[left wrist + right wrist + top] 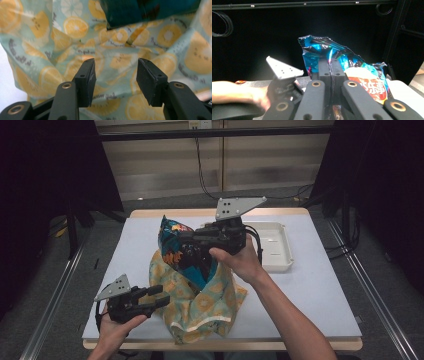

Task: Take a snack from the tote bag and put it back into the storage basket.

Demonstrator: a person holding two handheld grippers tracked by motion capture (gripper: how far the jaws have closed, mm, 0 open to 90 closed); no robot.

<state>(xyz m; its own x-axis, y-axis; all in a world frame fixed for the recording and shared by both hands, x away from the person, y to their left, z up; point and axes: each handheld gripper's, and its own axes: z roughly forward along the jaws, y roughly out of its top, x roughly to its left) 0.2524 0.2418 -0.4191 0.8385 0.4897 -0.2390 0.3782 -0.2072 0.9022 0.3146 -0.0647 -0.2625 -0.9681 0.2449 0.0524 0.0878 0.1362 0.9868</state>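
My right gripper (189, 251) is shut on a blue snack bag (171, 236), held upright over a cloth bag (205, 306) printed with orange slices. In the right gripper view the closed jaws (331, 67) pinch the crinkled foil of the snack bag (364, 77) near its top. My left gripper (159, 297) hovers at the cloth bag's left edge, open. In the left gripper view, the jaws (115, 77) stand apart with nothing between them. The printed cloth bag (75, 37) lies just beyond them, and the snack bag's lower edge (150, 10) hangs above.
A white tray (282, 251) sits at the back right of the pale table (320, 285). Dark curtains and metal frame rails flank both sides. The left hand's gripper (283, 75) appears at the left of the right gripper view.
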